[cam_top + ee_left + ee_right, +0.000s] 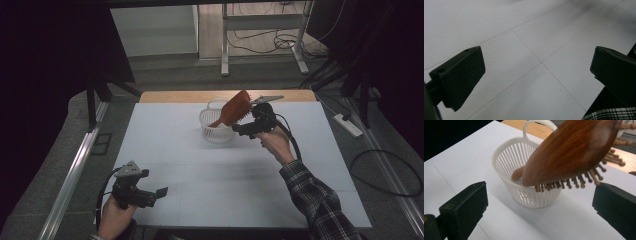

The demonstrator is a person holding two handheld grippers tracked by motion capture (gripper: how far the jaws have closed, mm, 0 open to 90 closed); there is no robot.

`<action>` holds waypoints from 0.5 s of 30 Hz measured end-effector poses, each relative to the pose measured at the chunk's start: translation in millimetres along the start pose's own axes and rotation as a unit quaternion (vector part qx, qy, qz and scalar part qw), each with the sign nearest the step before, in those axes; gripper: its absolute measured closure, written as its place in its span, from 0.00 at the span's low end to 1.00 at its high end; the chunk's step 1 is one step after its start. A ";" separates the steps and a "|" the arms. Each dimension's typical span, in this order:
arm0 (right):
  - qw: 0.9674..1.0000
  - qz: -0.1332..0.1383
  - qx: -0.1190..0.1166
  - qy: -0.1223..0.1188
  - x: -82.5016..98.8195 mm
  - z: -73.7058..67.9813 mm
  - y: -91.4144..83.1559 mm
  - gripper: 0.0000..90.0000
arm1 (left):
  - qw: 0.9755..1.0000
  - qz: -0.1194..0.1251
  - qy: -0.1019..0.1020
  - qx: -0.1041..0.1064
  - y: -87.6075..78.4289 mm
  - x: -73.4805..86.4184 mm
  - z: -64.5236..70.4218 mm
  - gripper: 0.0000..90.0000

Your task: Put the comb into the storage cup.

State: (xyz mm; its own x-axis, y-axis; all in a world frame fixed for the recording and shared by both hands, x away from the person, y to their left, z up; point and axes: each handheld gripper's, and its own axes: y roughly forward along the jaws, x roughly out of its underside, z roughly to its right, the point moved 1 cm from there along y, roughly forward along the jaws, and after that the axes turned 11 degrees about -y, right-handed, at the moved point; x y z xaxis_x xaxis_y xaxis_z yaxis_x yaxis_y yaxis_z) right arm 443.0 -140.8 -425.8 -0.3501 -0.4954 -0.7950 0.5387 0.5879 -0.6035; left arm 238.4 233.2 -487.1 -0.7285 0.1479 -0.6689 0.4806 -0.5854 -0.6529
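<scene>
A wooden paddle hairbrush (pixel 235 108) (pixel 571 152) leans tilted in a small white slatted basket (pixel 216 129) (pixel 524 187). Its handle end is down inside the basket, and its head with wooden pins sticks out over the rim to the right. My right gripper (pixel 243 130) (pixel 540 195) is open just right of the basket, with its jaws wide apart below the brush head and touching nothing. Low over the white table (pixel 200 185) near the front left corner, my left gripper (pixel 156 195) (pixel 536 60) is open and holds nothing.
The table's far edge is bare wood (pixel 175 96). A metal desk frame (pixel 225 45) stands on the floor beyond. A power strip (pixel 348 125) and cables lie on the floor at the right. An aluminium rail (pixel 70 175) runs along the left. A plaid sleeve (pixel 614 113) (pixel 320 200) reaches in.
</scene>
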 end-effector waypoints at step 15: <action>1.000 -0.016 -0.001 -0.025 14.0 -8.5 -4.3 0.00 | 1.000 -0.001 0.001 0.000 0.5 0.0 0.2 0.00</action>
State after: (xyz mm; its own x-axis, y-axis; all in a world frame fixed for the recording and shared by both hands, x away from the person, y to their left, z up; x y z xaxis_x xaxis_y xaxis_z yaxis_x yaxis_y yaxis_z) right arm 429.3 -144.8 -434.8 -0.3285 -0.5451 -0.7713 0.5255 0.5731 -0.6289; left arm 238.5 232.8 -487.4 -0.7289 0.1506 -0.6679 0.4793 -0.5844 -0.6548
